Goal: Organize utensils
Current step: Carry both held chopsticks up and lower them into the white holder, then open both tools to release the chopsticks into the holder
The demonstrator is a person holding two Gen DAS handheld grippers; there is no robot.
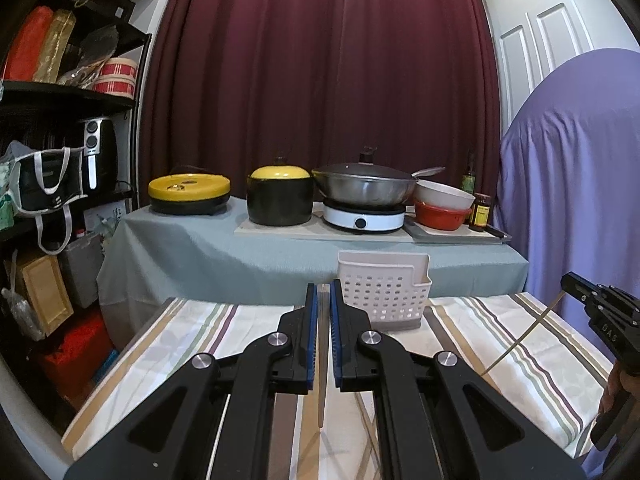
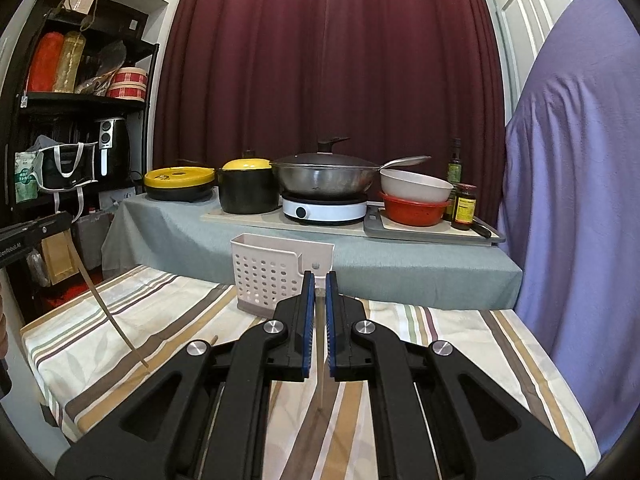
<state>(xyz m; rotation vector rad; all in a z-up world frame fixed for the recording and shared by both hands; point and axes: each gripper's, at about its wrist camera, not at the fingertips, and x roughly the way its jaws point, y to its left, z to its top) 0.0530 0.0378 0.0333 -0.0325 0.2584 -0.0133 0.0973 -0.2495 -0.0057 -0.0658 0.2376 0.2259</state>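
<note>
1. Striped desk (image 1: 500,344) carrying white perforated basket (image 1: 384,296), empty so far.
2. Left gripper (image 1: 323,308) pinching chopstick (image 1: 321,380); right gripper (image 2: 318,300) pinching second chopstick (image 2: 320,364).
3. Risk: thin sticks pivoting in pads, missing basket rim.

White perforated caddy (image 1: 384,292), striped beige-brown tablecloth (image 1: 500,336), maroon curtain (image 1: 320,60), blue-padded black claws.

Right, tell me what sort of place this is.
Probably a home kitchen or dining corner set up in a spare room. A lidded wok sits on a portable induction cooker, a black shelf holds an air fryer, and sauce bottles stand nearby.
</note>
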